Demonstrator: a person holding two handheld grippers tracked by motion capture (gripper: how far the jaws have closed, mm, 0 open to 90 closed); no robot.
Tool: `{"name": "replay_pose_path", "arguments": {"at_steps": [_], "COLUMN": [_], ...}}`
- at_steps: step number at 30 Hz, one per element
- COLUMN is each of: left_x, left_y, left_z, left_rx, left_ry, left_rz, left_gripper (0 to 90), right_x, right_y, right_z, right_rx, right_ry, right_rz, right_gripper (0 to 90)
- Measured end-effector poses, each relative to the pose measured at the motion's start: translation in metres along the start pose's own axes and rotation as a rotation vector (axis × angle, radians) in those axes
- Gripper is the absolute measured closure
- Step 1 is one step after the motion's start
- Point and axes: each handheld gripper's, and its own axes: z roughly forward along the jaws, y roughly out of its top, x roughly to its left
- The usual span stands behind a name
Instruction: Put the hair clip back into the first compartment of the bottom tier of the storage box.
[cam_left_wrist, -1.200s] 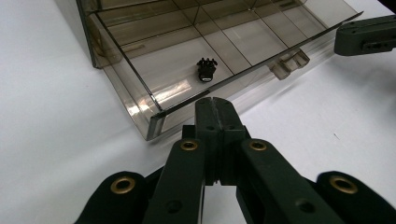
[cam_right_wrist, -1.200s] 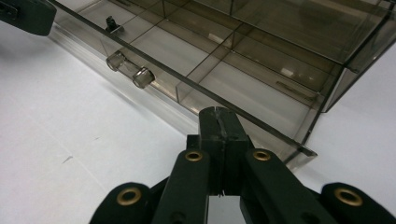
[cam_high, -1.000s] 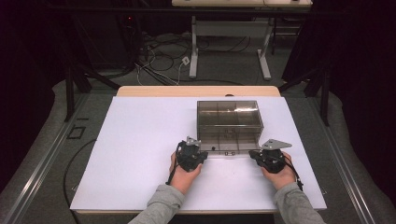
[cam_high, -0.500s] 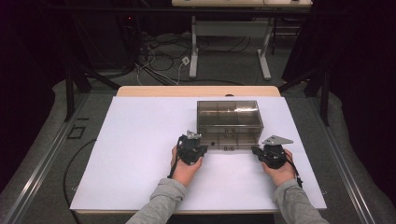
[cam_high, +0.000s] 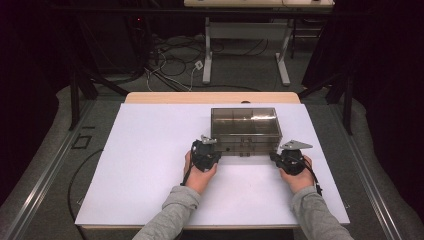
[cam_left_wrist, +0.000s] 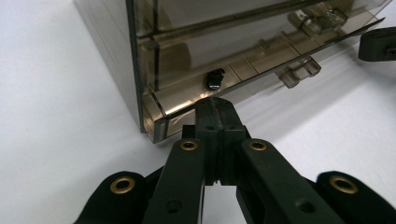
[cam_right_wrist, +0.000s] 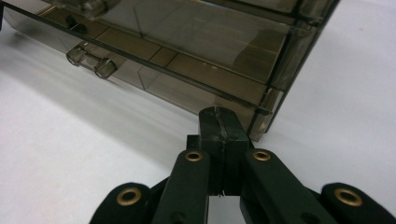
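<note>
A smoky see-through drawer box (cam_high: 244, 125) stands on the white tabletop (cam_high: 150, 165), right of centre. My left gripper (cam_high: 218, 149) is shut with nothing in it, its tips at the box's front left bottom corner. In the left gripper view the closed tips (cam_left_wrist: 215, 105) sit just before the bottom drawer (cam_left_wrist: 243, 70), which holds a small black object (cam_left_wrist: 215, 78). My right gripper (cam_high: 274, 156) is also shut on nothing, by the front right bottom corner. The right gripper view has its tips (cam_right_wrist: 219, 116) close to that corner of the box (cam_right_wrist: 196, 37).
Clear drawer handles (cam_left_wrist: 299, 74) (cam_right_wrist: 91, 60) stick out from the box front between the two grippers. The other gripper (cam_left_wrist: 378, 42) shows at the far right of the left gripper view. Beyond the table's wooden far edge (cam_high: 210, 97) lie floor cables and a desk frame.
Both hands have pushed the shut grippers slightly forward, up to the lower front corners of the box. The box itself looks unmoved.
</note>
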Motion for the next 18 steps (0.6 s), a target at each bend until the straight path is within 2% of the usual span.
{"name": "replay_pose_path", "arguments": {"at_steps": [8,10,12,15,18], "left_x": [0.0023,0.0031,0.0023,0.0025,0.0025], "left_y": [0.0030,0.0033,0.0038,0.0038,0.0038], "left_z": [0.0052,0.0053,0.0054,0.0055,0.0055], "left_rx": [-0.001,-0.002,-0.006,-0.006,-0.006], "left_ry": [0.008,0.001,0.004,0.002,0.002], "left_rz": [-0.017,-0.016,-0.008,-0.008,-0.013], "left_gripper": [90.0,90.0,90.0,90.0,90.0], "right_x": [-0.0022,-0.0012,-0.0001,0.0008,0.0011], "right_y": [0.0077,0.0089,0.0075,0.0072,0.0069], "right_z": [0.0039,0.0051,0.0068,0.0079,0.0079], "right_rx": [-0.014,-0.011,-0.011,-0.011,-0.012], "right_ry": [-0.019,-0.008,-0.015,-0.007,-0.007], "right_rz": [0.004,0.004,-0.018,0.001,0.001], "right_gripper": [90.0,90.0,90.0,90.0,90.0]}}
